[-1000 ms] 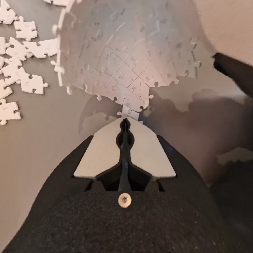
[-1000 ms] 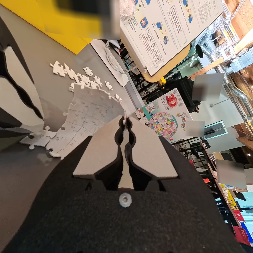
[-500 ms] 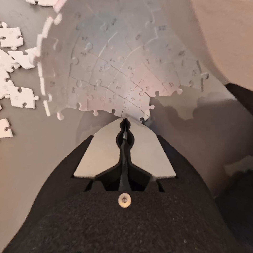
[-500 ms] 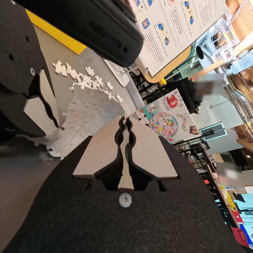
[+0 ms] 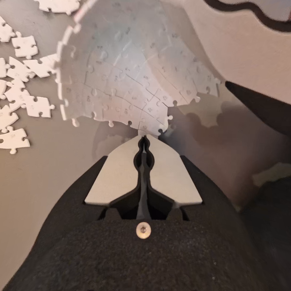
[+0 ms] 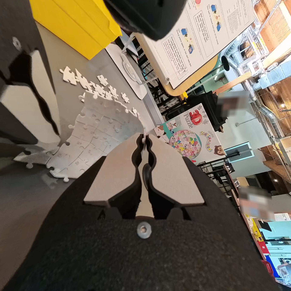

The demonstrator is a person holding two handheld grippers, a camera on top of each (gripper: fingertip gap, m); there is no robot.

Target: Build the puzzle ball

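Observation:
A curved white shell of joined puzzle pieces (image 5: 126,70) is held up over the grey table (image 5: 39,181). My left gripper (image 5: 144,137) is shut on the shell's lower edge. My right gripper (image 6: 144,137) is shut on another edge of the shell (image 6: 100,133). The left gripper's fingers (image 6: 26,97) show at the left of the right wrist view, at the shell's far edge. A finger of the right gripper (image 5: 244,52) fills the top right of the left wrist view. Loose white pieces (image 5: 23,88) lie on the table to the left of the shell.
More loose pieces (image 6: 92,85) lie behind the shell. A yellow bin (image 6: 75,26) stands at the table's back. A white stand (image 6: 132,74), an instruction board (image 6: 196,39) and the puzzle box (image 6: 190,135) are off the table's far edge. The gap from one gripper's tips to the other's is roughly 11 cm.
The shell has turned and shifted between the grippers. The piece that stuck out at my left fingertips now sits in against the shell's edge. The left gripper shows larger in the right wrist view.

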